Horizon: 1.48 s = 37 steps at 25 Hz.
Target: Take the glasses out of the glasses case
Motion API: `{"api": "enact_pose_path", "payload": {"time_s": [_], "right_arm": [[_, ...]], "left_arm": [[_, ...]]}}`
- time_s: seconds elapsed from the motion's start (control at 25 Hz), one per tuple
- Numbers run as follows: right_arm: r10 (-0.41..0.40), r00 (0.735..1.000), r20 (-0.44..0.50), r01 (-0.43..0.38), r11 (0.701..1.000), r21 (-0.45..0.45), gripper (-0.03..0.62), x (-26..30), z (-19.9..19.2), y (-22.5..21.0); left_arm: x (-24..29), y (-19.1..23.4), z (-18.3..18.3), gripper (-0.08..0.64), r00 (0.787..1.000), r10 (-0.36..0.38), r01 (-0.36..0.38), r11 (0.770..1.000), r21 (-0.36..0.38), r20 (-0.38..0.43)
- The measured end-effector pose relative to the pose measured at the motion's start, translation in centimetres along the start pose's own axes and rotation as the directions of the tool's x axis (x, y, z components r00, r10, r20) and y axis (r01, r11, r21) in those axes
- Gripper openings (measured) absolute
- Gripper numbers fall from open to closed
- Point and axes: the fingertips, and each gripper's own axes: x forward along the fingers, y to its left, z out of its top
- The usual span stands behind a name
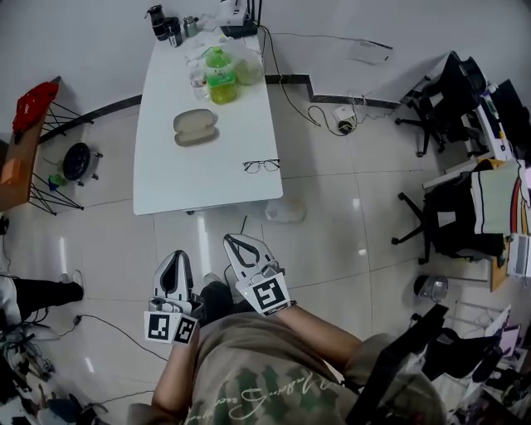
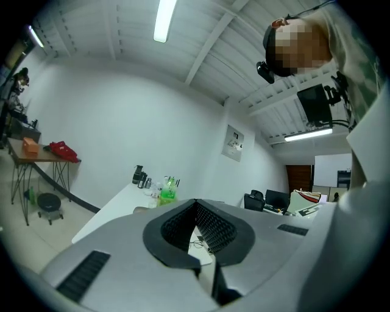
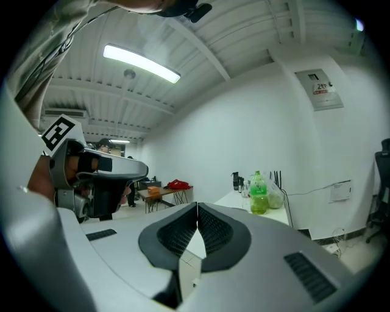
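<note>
On the white table (image 1: 170,178) the beige glasses case (image 1: 196,126) lies open, with nothing visible inside it. The black-framed glasses (image 1: 261,166) lie on the tabletop near its front right corner, apart from the case. Both grippers are held low near the person's body, well short of the table. My left gripper (image 1: 177,256) has its jaws together on nothing, and its own view shows them closed (image 2: 196,202) with the glasses (image 2: 198,244) far beyond. My right gripper (image 1: 231,240) is also shut and empty (image 3: 197,207).
A green bottle (image 1: 221,79), a plastic bag and small black containers (image 1: 163,22) stand at the table's far end. Cables trail on the floor to the right. Office chairs (image 1: 448,91) stand at the right; a side table with a red thing (image 1: 33,100) and a stool (image 1: 76,160) are at the left.
</note>
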Motion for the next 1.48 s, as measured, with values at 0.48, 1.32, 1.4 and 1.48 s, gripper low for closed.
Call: {"api": "enact_pose_path", "payload": {"time_s": [0.48, 1.32, 1.4, 1.48], "right_arm": [[-0.096, 0.995, 0.007, 0.096, 0.995, 0.003, 0.011, 0.4, 0.3, 3.1], [-0.158, 0.986, 0.046, 0.16, 0.987, -0.027, 0.011, 3.3, 4.1, 3.1], [-0.166, 0.985, 0.041, 0.167, 0.986, -0.014, 0.012, 3.3, 3.9, 3.0], [-0.174, 0.984, 0.038, 0.174, 0.985, -0.001, 0.012, 3.3, 3.7, 2.9]], "left_arm": [[-1.7, 0.9, -1.5, 0.008, 0.991, -0.131, 0.132, 0.991, 0.031, -0.031], [-1.6, 4.0, 1.6, 0.008, 0.992, -0.124, 0.121, 0.987, 0.109, 0.025], [-2.0, 4.0, 1.9, 0.008, 0.991, -0.128, 0.124, 0.986, 0.109, 0.035], [-2.3, 4.2, 2.1, 0.008, 0.991, -0.129, 0.123, 0.986, 0.111, 0.046]]}}
